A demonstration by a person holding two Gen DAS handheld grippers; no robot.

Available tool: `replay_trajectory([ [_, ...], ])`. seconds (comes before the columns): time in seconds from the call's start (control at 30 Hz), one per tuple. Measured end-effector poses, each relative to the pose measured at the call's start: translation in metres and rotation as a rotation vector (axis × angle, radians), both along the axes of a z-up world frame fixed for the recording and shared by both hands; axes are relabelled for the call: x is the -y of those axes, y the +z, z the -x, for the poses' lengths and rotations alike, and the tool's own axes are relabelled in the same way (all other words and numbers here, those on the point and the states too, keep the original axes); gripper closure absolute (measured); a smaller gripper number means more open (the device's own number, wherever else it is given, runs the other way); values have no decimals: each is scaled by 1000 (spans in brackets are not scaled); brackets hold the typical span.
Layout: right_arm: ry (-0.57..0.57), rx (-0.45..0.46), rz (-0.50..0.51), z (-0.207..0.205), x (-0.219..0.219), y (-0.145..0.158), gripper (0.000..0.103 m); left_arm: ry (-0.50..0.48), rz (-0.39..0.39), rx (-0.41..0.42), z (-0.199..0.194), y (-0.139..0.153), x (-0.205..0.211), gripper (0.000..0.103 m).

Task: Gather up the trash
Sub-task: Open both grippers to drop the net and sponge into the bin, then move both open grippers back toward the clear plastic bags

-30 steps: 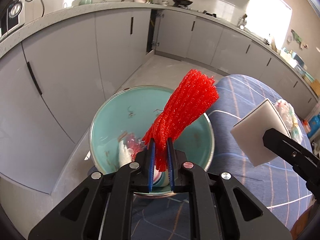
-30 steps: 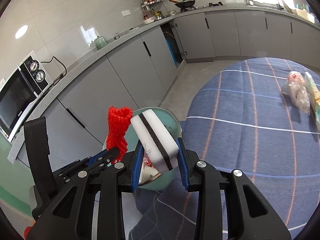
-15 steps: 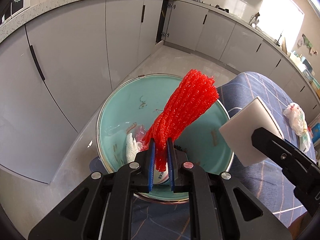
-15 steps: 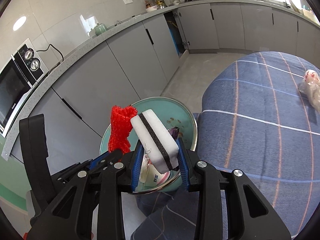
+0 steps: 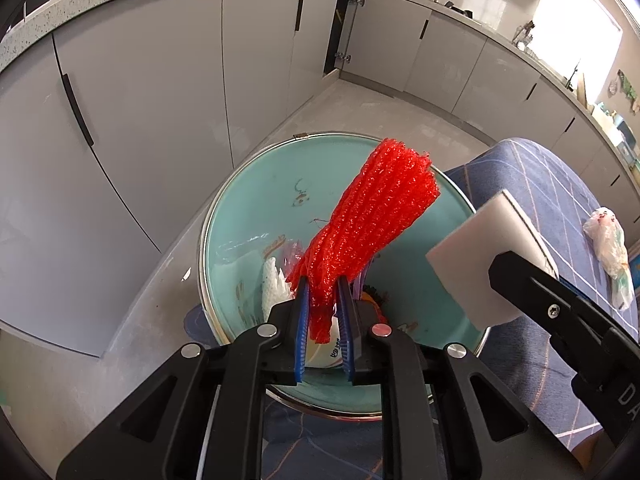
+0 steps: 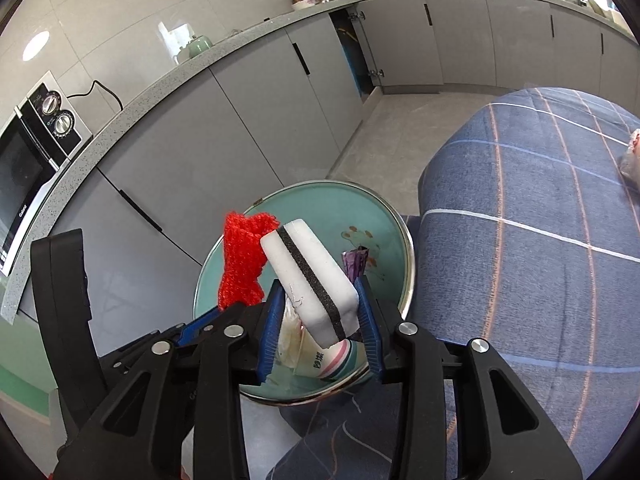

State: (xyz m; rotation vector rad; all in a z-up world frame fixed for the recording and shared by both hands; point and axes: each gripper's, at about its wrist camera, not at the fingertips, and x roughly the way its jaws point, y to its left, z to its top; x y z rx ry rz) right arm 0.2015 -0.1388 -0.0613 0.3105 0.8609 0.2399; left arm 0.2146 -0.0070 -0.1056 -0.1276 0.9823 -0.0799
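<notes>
In the left wrist view, the left gripper (image 5: 323,312) pinches the lower end of a red foam net (image 5: 366,224), which leans up and away over the teal bin (image 5: 240,216) directly below.

In the right wrist view, the right gripper (image 6: 318,320), whose jaws have just been opening, has a white sponge (image 6: 308,280) between them, poised above the same bin (image 6: 394,236).

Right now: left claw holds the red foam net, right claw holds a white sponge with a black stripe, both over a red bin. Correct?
One slip: the bin is teal with a metal rim, not red, as the left wrist view shows. The rest stands: the left claw pinches the red foam net, and the right claw has the white sponge with the black stripe between its pads, both over that bin.
</notes>
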Motion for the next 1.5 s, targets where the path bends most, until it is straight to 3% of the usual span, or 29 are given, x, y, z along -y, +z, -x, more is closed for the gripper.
replay_trajectory([
  [0.1, -4, 8, 6, 0, 0, 0, 60, 9, -10, -2, 0, 0, 0, 82],
  [0.17, -8, 15, -3, 1, 3, 0, 50, 18, -18, 2, 0, 1, -1, 76],
  [0.37, -38, 46, -29, 9, 15, 8, 49, 45, -36, 23, 3, 6, -7, 68],
  [0.43, -50, 59, -34, 13, 20, 12, 49, 51, -48, 32, 4, 9, -7, 59],
  [0.5, -61, 71, -33, 17, 25, 17, 48, 63, -62, 46, 7, 13, -5, 44],
  [0.57, -74, 85, -33, 23, 30, 20, 44, 66, -66, 58, 8, 16, -3, 40],
  [0.8, -128, 123, -9, 38, 53, 29, 44, 42, -62, 89, 14, 28, 12, 34],
  [1.1, -194, 109, -22, 49, 87, 24, 44, -2, -64, 98, 20, 33, 42, 29],
  [1.5, -365, 122, 3, 77, 162, 26, 44, -150, -46, 134, 25, 45, 105, 29],
])
